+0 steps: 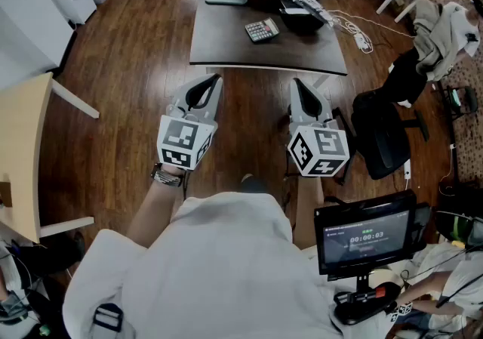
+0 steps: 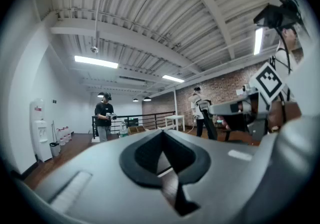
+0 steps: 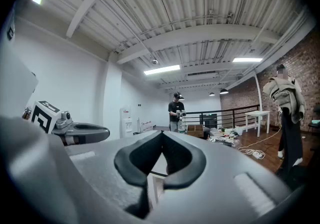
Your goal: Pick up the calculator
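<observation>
Calculator [image 1: 262,29]: lies flat on the dark desk [image 1: 226,43], close to the desk's near edge and a little right of its middle, turned askew to that edge. It is small and rectangular with a grey casing and a grid of keys on its upper face. The markings are too small to read. It touches nothing else on the desk.

My left claw [image 1: 214,79]: jaws pressed together, nothing between them. My right claw [image 1: 295,82]: likewise closed and empty. Both are held level, side by side, short of the desk's near edge and well apart from the calculator.
</observation>
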Demonstrator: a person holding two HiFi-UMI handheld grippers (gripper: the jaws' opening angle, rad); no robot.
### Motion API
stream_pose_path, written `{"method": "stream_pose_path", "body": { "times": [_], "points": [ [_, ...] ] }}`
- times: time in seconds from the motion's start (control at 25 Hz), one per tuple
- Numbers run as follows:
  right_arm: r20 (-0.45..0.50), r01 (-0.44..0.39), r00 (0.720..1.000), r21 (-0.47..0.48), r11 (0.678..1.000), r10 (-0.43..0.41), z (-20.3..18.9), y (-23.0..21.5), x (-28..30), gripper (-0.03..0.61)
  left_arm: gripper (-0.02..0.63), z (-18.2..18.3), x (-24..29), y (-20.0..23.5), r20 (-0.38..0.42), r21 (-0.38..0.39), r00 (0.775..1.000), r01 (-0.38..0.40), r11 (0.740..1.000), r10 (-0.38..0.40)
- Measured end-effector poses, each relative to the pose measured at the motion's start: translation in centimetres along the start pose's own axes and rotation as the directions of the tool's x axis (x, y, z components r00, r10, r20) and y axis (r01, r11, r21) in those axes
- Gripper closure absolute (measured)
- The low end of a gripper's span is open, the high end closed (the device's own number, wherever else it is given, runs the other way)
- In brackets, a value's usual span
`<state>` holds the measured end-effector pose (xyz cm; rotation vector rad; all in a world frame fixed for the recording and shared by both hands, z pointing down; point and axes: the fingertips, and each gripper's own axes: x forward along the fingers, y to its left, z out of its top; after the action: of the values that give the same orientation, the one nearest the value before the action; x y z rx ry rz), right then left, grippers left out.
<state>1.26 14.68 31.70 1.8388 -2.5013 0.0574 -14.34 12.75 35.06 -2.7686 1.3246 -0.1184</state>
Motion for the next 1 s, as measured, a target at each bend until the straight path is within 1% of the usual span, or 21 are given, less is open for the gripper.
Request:
{"method": "stream_pose_path", "body": {
  "times": [0.28,0.44,0.64,0.84,1.0],
  "points": [
    [-0.01,-0.014,1.0,0.016,1.0,0.014,-0.6,0.5,1.5,0.577,0.607,-1.2,0.9,0.0,-0.029,-0.013,0.999,0.032,0.999,-0.032],
    [-0.027,-0.022,0.999,0.034,0.999,0.023,-1.6,-0.4,2.7,0.577,0.607,-1.8,2.0,-0.2,-0.044,-0.013,0.998,0.043,0.999,-0.044],
    [-0.034,-0.024,0.999,0.046,0.999,0.026,-2.2,-3.1,6.3,0.577,0.607,-3.0,6.2,0.7,-0.069,-0.027,0.996,0.052,0.998,-0.054],
    [-0.034,-0.022,0.999,0.064,0.998,0.025,-2.2,-6.5,9.5,0.577,0.607,-2.9,10.7,1.3,-0.079,-0.027,0.995,0.059,0.998,-0.061],
    [-0.046,-0.031,0.998,0.081,0.996,0.035,-2.4,-9.6,13.3,0.577,0.607,-3.2,15.1,2.2,-0.098,-0.026,0.993,0.057,0.998,-0.059]
  ]
}}
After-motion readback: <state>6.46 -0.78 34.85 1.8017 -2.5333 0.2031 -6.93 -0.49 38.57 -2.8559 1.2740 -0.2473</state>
